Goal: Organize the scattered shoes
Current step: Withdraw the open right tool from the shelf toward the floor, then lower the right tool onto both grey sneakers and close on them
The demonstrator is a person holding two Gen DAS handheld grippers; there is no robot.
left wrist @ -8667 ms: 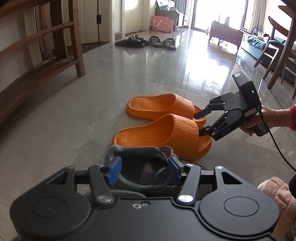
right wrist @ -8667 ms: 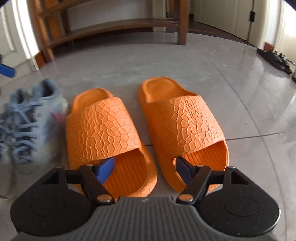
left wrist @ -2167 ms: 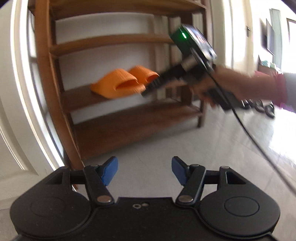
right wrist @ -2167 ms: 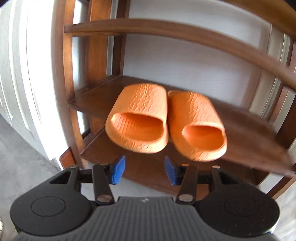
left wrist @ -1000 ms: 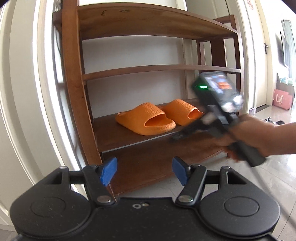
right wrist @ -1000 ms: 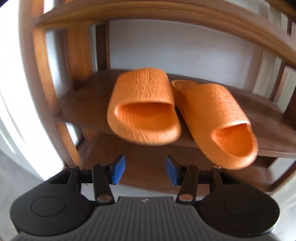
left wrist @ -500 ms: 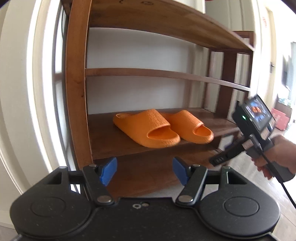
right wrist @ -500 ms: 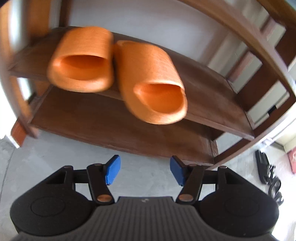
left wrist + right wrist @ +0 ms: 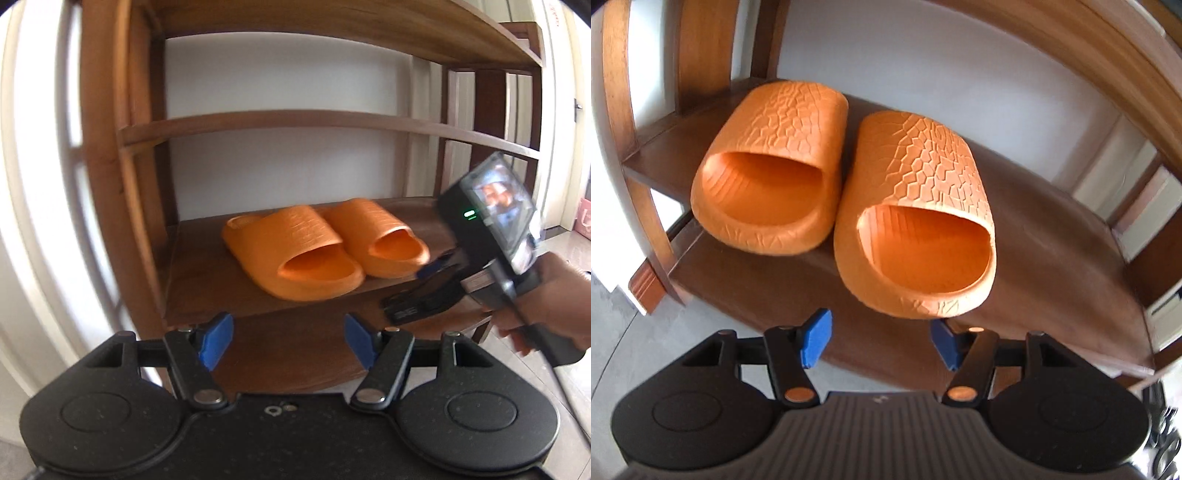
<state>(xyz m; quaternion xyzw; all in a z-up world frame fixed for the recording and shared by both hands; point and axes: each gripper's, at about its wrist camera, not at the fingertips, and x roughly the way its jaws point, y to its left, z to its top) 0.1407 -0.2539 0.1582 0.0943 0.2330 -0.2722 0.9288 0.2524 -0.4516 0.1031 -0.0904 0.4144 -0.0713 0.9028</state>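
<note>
Since the frame a second earlier, both cameras have swung sideways along the rack and the right gripper's (image 9: 881, 341) jaws have widened; they grip nothing. Left gripper (image 9: 288, 341) likewise stands parted and empty. Two orange moulded-foam slides, left slide (image 9: 772, 181) and right slide (image 9: 916, 229), sit touching, centre frame, on the brown wooden rack shelf (image 9: 1052, 236). Judged light, soft, springy; best pinched across the strap's front edge.
</note>
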